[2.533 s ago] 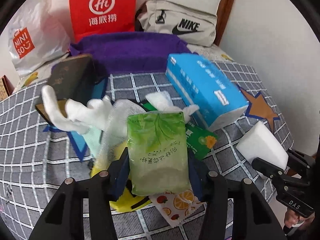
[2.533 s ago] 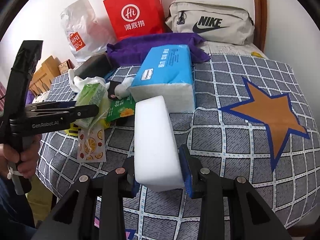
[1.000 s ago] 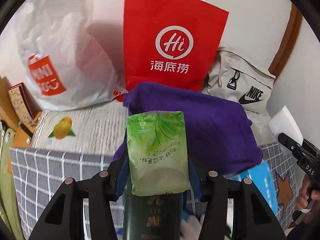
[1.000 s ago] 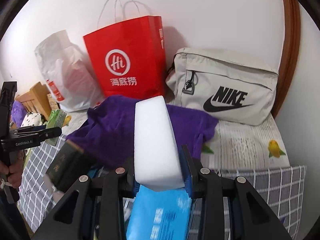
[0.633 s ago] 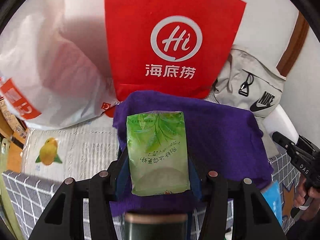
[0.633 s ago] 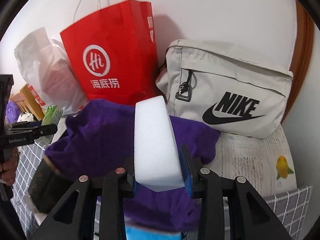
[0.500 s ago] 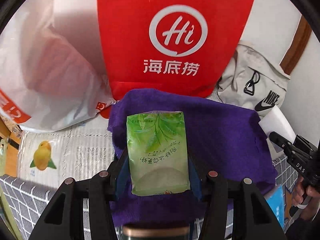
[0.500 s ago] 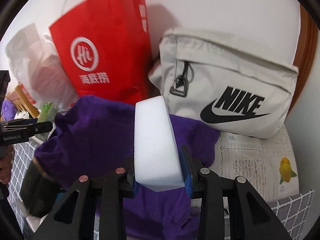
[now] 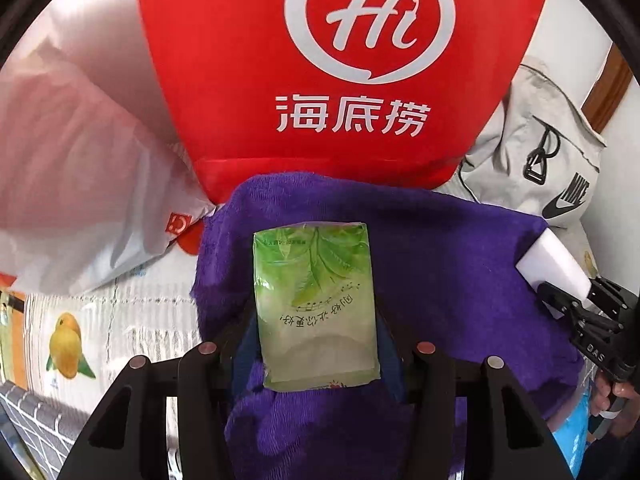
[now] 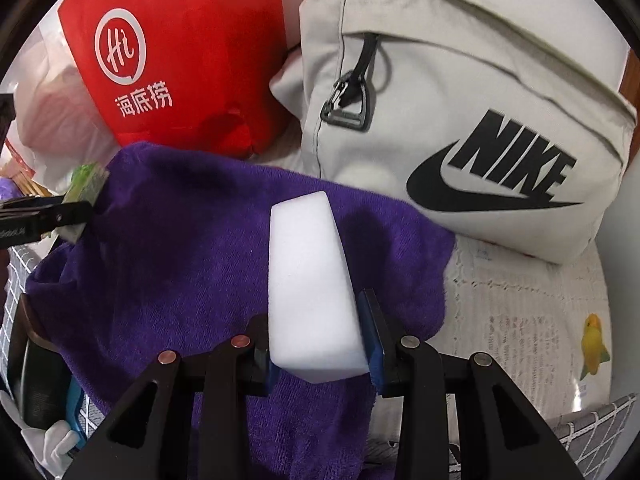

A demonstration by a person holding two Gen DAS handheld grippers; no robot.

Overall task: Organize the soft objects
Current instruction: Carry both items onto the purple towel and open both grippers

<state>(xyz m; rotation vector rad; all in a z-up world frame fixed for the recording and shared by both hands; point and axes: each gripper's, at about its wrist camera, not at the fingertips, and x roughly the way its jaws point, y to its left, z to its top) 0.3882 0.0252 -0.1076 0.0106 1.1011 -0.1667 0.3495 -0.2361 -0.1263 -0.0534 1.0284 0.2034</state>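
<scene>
Left gripper (image 9: pixel 316 344) clamps green tissue pack (image 9: pixel 316 304) at frame centre, partly open around it. Right gripper (image 10: pixel 318 344) pinches white sponge (image 10: pixel 310 288), centre frame. Both over purple towel (image 10: pixel 172 248). Red paper bag (image 9: pixel 340 68) upper centre behind, grey Nike bag (image 10: pixel 460 120) upper right.

Bed (image 10: pixel 520 304); purple towel (image 10: pixel 180 248); Nike bag (image 10: pixel 460 100); red bag (image 9: pixel 340 60)

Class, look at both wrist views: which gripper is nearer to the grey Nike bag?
Right. The right gripper, holding the white sponge, sits just before the Nike bag; the left gripper is farther off across the purple towel.
</scene>
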